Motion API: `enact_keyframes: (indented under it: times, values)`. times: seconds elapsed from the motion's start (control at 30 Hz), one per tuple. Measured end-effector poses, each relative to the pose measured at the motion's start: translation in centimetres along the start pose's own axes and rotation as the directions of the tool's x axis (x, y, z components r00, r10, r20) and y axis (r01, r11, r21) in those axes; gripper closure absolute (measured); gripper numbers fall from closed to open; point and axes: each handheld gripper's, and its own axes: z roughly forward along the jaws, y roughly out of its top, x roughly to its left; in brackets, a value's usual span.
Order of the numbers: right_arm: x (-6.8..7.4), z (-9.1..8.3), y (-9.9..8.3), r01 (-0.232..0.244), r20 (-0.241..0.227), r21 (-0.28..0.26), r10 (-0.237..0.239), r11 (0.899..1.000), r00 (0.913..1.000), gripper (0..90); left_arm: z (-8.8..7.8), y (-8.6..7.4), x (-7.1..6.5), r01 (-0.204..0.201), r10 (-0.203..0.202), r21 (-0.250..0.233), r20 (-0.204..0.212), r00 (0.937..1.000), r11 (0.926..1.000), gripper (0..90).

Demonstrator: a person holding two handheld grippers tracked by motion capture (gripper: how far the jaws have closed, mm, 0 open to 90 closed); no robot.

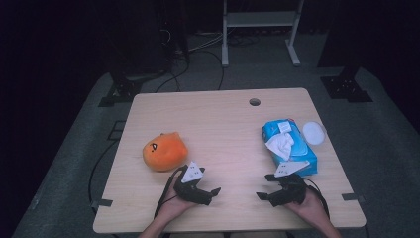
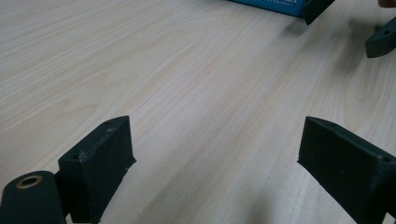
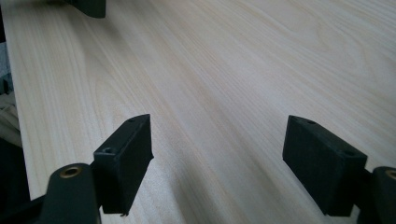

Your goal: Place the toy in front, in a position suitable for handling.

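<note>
1. My left gripper and right gripper rest on the pale wooden table, jaws spread, nothing between them.
2. The blue soft-plastic tissue pack lies just beyond the right gripper, long axis running away from me, a white tissue poking from its top.
3. I judge a careless reach could shove the pack into the white round lid beside it.
4. The orange plush toy sits near the left gripper.

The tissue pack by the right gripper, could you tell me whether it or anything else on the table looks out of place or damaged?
Nothing looks damaged or spilled. The blue tissue pack lies at an angle to the table edge, with a white tissue pulled up through its opening. A white round lid lies just beside it. The orange plush toy looks intact.
</note>
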Motion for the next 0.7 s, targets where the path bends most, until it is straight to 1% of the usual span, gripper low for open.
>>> enact_keyframes:
  times: [0.1, 0.17, 0.23, 0.3, 0.33, 0.37, 0.43, 0.5, 0.53, 0.57, 0.63, 0.67, 0.7]
  values:
    - [0.0, 0.0, 0.0, 0.004, -0.001, -0.002, -0.004, 1.000, 1.0000, 22.9, -0.2, 0.2, -0.1, -0.007, 0.007, -0.005, 0.005, 1.0000, 1.0000, 9.6]
    - [0.0, 0.0, 0.0, 0.004, -0.001, -0.003, -0.004, 1.000, 1.0000, 22.9, -0.4, 0.4, -0.2, -0.021, 0.021, -0.010, 0.000, 0.9998, 0.9997, 9.6]
    - [0.0, 0.0, 0.0, 0.002, -0.002, -0.003, -0.002, 1.000, 1.0000, 22.9, -0.6, 0.7, -0.1, -0.021, 0.021, -0.024, 0.001, 0.9998, 0.9995, 9.6]
    - [0.0, 0.0, 0.0, -0.001, -0.001, -0.001, 0.001, 1.000, 1.0000, 22.9, -1.2, 1.3, -0.1, -0.039, 0.039, -0.036, -0.006, 0.9992, 0.9986, 9.6]
    - [0.0, 0.0, 0.0, 0.000, -0.001, -0.003, 0.000, 1.000, 1.0000, 22.9, -1.2, 1.3, -0.1, -0.039, 0.039, -0.036, -0.006, 0.9992, 0.9986, 9.6]
    - [0.0, 0.0, 0.0, 0.001, -0.001, -0.003, -0.001, 1.000, 1.0000, 22.9, -2.0, 1.8, 0.1, -0.059, 0.057, -0.060, -0.026, 0.9980, 0.9965, 9.6]
    - [0.0, 0.0, 0.0, 0.005, 0.000, -0.005, -0.005, 1.000, 1.0000, 22.8, -2.9, 2.5, 0.5, -0.068, 0.064, -0.089, -0.046, 0.9969, 0.9937, 9.6]
    - [0.1, 0.0, 0.0, 0.001, 0.002, -0.004, -0.001, 1.000, 1.0000, 22.9, -4.2, 3.1, 1.3, -0.070, 0.062, -0.122, -0.069, 0.9957, 0.9901, 9.6]
    - [0.1, 0.0, 0.0, 0.001, 0.002, -0.004, -0.001, 1.000, 1.0000, 22.9, -4.2, 3.1, 1.3, -0.070, 0.062, -0.122, -0.069, 0.9957, 0.9901, 9.6]
    - [0.2, 0.0, 0.0, 0.001, 0.003, -0.003, -0.001, 1.000, 1.0000, 22.9, -5.1, 3.4, 1.9, -0.062, 0.051, -0.139, -0.084, 0.9952, 0.9884, 9.5]
    - [0.2, 0.0, 0.1, 0.003, 0.004, -0.001, -0.003, 1.000, 1.0000, 22.9, -6.2, 3.6, 2.7, -0.059, 0.041, -0.159, -0.112, 0.9929, 0.9855, 9.5]
    - [0.2, 0.0, 0.1, 0.003, 0.004, -0.001, -0.003, 1.000, 1.0000, 22.9, -6.2, 3.6, 2.7, -0.059, 0.041, -0.159, -0.112, 0.9929, 0.9855, 9.5]
    - [0.3, 0.0, 0.1, 0.005, 0.005, -0.001, -0.005, 1.000, 1.0000, 22.8, -7.4, 3.8, 3.6, -0.059, 0.035, -0.179, -0.136, 0.9902, 0.9820, 9.5]
